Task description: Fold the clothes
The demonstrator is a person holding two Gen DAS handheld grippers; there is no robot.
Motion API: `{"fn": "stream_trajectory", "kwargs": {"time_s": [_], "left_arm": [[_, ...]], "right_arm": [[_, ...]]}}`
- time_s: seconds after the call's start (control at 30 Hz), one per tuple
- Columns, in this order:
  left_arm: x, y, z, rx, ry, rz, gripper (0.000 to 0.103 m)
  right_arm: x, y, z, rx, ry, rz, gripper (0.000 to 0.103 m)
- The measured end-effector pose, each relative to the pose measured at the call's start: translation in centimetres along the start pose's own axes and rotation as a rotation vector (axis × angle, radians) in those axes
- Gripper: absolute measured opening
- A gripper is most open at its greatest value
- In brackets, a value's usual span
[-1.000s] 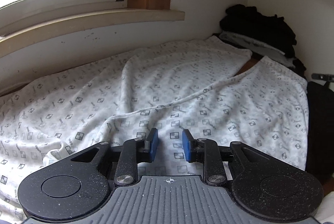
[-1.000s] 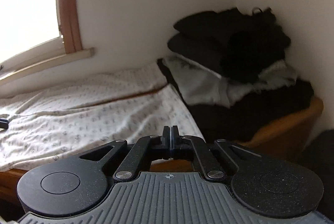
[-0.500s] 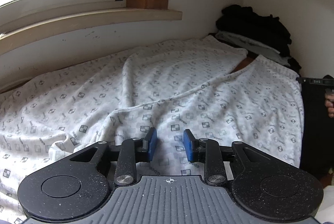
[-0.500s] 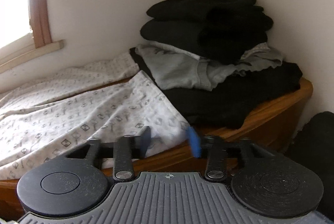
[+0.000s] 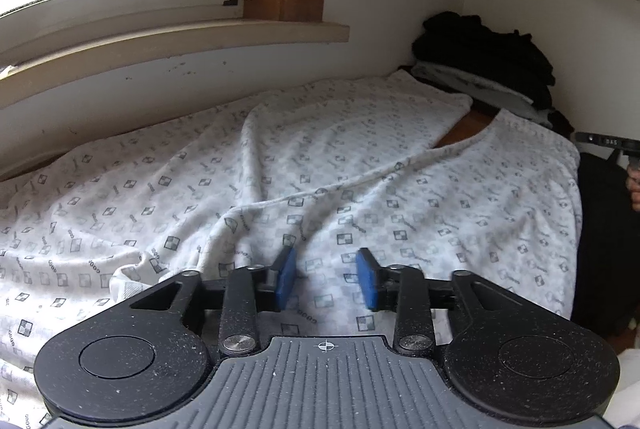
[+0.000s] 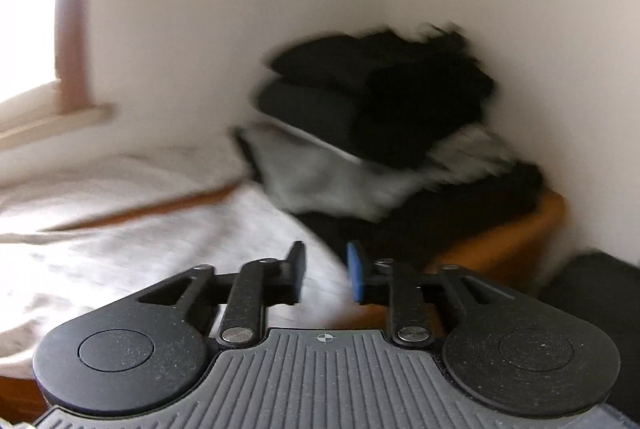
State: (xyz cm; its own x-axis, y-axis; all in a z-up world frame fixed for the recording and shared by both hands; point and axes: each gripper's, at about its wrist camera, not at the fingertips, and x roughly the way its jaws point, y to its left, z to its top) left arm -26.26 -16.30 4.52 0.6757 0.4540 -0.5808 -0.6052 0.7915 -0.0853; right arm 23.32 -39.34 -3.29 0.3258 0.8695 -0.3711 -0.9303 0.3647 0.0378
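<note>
A white garment with a grey square print [image 5: 304,165] lies spread over the wooden surface; it looks like trousers with two legs running to the right. It also shows blurred in the right wrist view [image 6: 140,229]. My left gripper [image 5: 326,279] is open and empty, just above the near leg of the garment. My right gripper [image 6: 326,275] is open and empty, over the garment's right end near the surface's front edge. Its tip shows at the far right of the left wrist view [image 5: 604,141].
A stack of folded black and grey clothes [image 6: 376,125] sits in the back right corner against the walls; it also shows in the left wrist view [image 5: 488,57]. A window sill [image 5: 172,41] runs along the back wall. A dark object [image 6: 592,293] stands right of the surface.
My right gripper went from shut to open and has swung over the garment's right end; its view is now blurred by motion. My left gripper has opened slightly wider and barely moved.
</note>
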Motion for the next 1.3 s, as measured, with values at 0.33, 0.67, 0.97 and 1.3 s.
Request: {"fn": "stream_trajectory", "kwargs": {"time_s": [0.33,0.67,0.97,1.3], "left_arm": [[-9.0,0.3,-0.8,-0.079,-0.111,0.133,0.081],[-15.9,3.6,-5.6,-0.256,-0.158,0.317,0.103],[-17.7,6.1,-9.4,-0.343,-0.141,0.408,0.103],[-22.2,8.9,-11.7,-0.412,-0.151,0.507,0.103]], "right_arm": [[2.0,15.3,0.6,-0.137,0.074,0.442,0.042],[0.5,30.1,0.6,-0.281,0.134,0.805,0.066],[-1.5,38.6,-0.1,-0.405,0.172,0.944,0.075],[-0.6,42.3,0.1,-0.467,0.178,0.98,0.076]]}}
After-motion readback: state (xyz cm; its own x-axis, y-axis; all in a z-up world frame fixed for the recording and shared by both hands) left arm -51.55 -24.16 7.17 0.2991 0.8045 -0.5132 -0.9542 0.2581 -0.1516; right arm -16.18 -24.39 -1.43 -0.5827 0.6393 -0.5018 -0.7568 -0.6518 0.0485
